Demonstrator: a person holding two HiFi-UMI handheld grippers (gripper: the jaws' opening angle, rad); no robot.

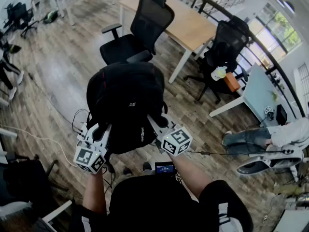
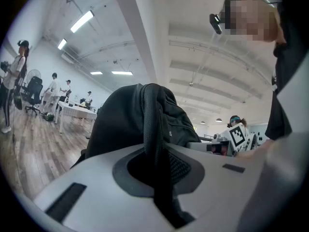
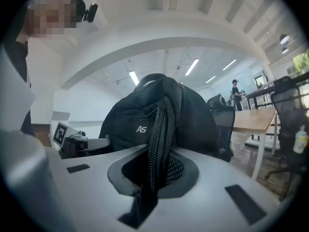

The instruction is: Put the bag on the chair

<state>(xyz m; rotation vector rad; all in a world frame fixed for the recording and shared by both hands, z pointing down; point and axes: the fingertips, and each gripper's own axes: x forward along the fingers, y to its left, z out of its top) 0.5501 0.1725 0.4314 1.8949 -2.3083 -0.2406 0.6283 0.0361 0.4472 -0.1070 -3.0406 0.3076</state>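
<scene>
Head view looked steeply down on a black backpack (image 1: 126,103) held up in the air in front of the person, above the wood-plank floor (image 1: 58,71). The left gripper (image 1: 99,132) had hold of the pack's lower left side and the right gripper (image 1: 157,124) of its lower right side, both pointing level, with their marker cubes toward the person's body. A black mesh office chair (image 1: 137,30) stood just beyond the backpack, its seat bare and facing the person; the pack hung in front of that seat and did not rest on it. Behind the chair ran a light wooden desk (image 1: 190,25), with a second black chair (image 1: 227,47) at its far side. Left gripper view showed the jaws drawn nearly together and clamped on a black strap (image 2: 153,129) of the backpack, which ran up from between them over the rounded bulk of the pack. Right gripper view showed the same kind of grip: jaws almost closed and pinching a ribbed black band (image 3: 161,129) at the pack's edge, with white letters on the fabric beside it and the office chair and desk visible past the pack.
</scene>
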